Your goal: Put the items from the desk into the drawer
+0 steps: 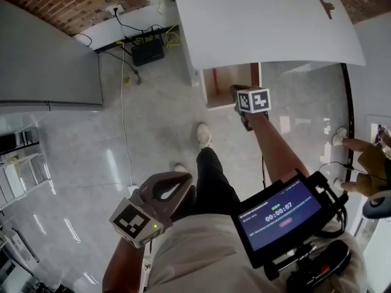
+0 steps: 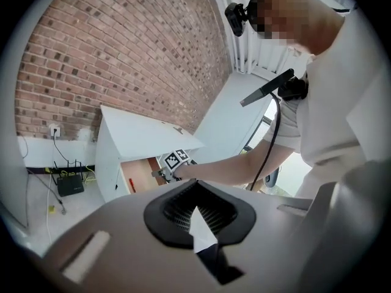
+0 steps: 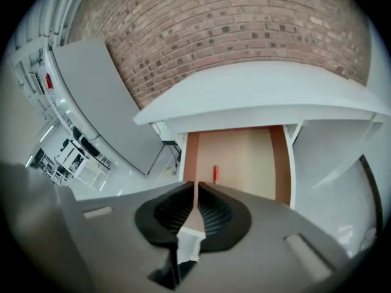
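A white desk (image 1: 269,23) bears a small dark item (image 1: 325,6) near its far right. Under the desk top a wooden drawer (image 1: 225,85) stands pulled out. A small red item (image 3: 215,174) lies on the drawer's bottom (image 3: 247,157), and it shows too as the red item (image 2: 130,185) in the left gripper view. My right gripper (image 1: 236,91) is at the drawer's front edge and looks into it, jaws shut and empty (image 3: 195,187). My left gripper (image 1: 181,184) hangs low by my thigh, far from the desk, also shut with nothing in it (image 2: 195,188).
A black router (image 1: 148,52) with cables lies on the floor left of the desk. A grey panel (image 1: 49,60) stands at the left, with shelving (image 1: 18,170) below it. A screen (image 1: 280,217) hangs on my chest. Another person's foot (image 1: 339,135) is at the right.
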`<action>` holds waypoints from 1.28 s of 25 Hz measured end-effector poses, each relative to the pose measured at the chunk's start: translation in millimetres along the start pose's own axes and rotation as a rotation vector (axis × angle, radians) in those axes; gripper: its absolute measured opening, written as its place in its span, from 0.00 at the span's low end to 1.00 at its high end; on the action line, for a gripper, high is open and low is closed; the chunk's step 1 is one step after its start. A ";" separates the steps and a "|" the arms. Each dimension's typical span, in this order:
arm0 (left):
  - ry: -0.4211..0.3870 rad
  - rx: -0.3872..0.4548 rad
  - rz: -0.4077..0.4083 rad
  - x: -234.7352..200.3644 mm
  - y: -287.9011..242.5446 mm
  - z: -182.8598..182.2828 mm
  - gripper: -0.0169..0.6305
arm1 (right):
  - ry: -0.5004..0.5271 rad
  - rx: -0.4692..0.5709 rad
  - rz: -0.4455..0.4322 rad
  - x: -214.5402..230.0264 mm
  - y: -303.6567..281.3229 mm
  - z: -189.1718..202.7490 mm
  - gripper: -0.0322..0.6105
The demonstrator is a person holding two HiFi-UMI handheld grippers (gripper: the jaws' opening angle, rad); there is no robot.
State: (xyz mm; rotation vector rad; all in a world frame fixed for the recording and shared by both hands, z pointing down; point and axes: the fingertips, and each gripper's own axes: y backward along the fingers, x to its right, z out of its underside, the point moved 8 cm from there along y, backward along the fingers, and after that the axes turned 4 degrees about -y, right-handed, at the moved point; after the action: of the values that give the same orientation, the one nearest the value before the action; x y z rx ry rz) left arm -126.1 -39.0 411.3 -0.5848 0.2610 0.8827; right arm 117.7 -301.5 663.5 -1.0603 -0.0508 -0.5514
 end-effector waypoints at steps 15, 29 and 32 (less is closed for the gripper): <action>-0.090 0.055 -0.055 45.4 84.0 3.2 0.04 | 0.164 0.197 -0.108 -148.6 197.9 43.3 0.05; -0.131 0.038 -0.090 82.5 123.6 22.7 0.04 | 0.364 0.316 -0.165 -265.6 318.8 89.9 0.05; -0.137 0.059 -0.088 87.5 132.6 22.4 0.04 | 0.393 0.325 -0.172 -283.1 332.4 97.4 0.05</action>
State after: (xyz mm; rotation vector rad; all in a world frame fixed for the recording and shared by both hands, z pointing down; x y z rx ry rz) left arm -177.0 96.1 341.3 -0.4754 0.1359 0.8238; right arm 45.0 16.7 357.6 -0.6214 0.1122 -0.8681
